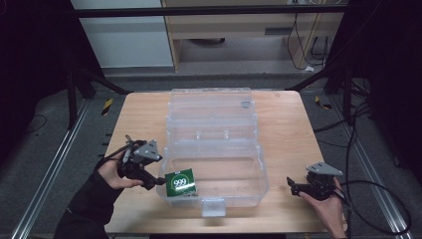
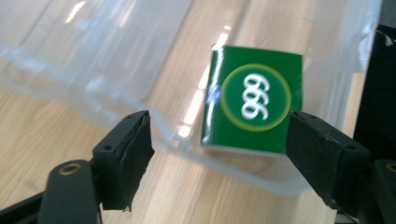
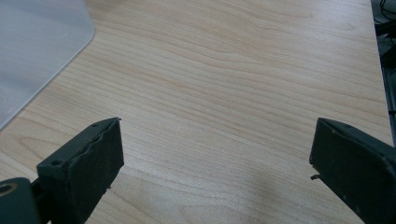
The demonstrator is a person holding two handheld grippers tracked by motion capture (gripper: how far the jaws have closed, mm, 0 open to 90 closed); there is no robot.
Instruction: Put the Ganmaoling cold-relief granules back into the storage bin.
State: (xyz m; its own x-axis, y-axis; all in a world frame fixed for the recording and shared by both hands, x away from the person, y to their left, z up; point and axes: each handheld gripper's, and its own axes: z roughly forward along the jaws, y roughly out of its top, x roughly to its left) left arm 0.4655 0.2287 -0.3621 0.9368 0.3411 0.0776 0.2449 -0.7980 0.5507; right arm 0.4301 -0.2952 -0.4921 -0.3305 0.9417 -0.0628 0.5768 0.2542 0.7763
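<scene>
A clear box [image 1: 214,169] sat open on the tabletop [image 1: 288,129], its lid flung back. A green packet [image 1: 181,183] marked 999 lay inside at the near left corner. The left hand-held gripper [image 1: 158,181] stood at the box's left wall, jaws spread wide, the packet between them but untouched. The right hand-held gripper [image 1: 292,186] rested right of the box, jaws spread over bare wood.

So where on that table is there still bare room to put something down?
Bare wood lies along the table to the right of the clear box, ahead of the right gripper, and on the left beyond the left gripper. Most of the box's floor is free too. It is crowded at its near-left corner, around the green packet.
</scene>
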